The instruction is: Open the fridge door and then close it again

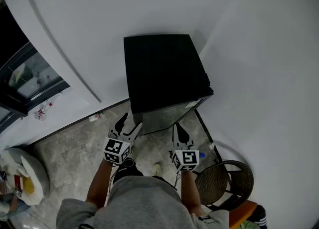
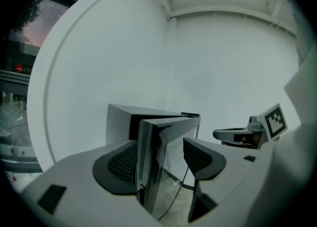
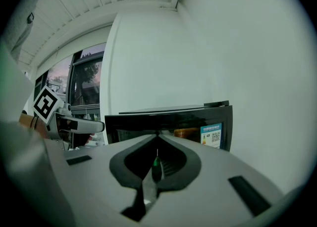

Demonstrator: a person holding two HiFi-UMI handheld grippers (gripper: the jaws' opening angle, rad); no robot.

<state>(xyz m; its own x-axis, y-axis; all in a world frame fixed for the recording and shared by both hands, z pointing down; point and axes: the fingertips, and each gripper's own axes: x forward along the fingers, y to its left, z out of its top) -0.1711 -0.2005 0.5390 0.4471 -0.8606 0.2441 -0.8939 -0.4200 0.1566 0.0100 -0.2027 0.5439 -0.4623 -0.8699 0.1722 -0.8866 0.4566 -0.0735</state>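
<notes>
Your left gripper (image 1: pixel 128 124) stood with jaws wide apart astride the free edge of the glossy door (image 2: pixel 148 161) of the small black box-shaped fridge (image 1: pixel 167 73) in the floor's wall corner, your right gripper (image 1: pixel 179 132) was closed on nothing, so you needed a square bite before swinging.

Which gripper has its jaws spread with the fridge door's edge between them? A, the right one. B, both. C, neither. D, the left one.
D: in the left gripper view the left gripper has its jaws apart on either side of the fridge door edge, while the right gripper has its jaws closed together.
</notes>
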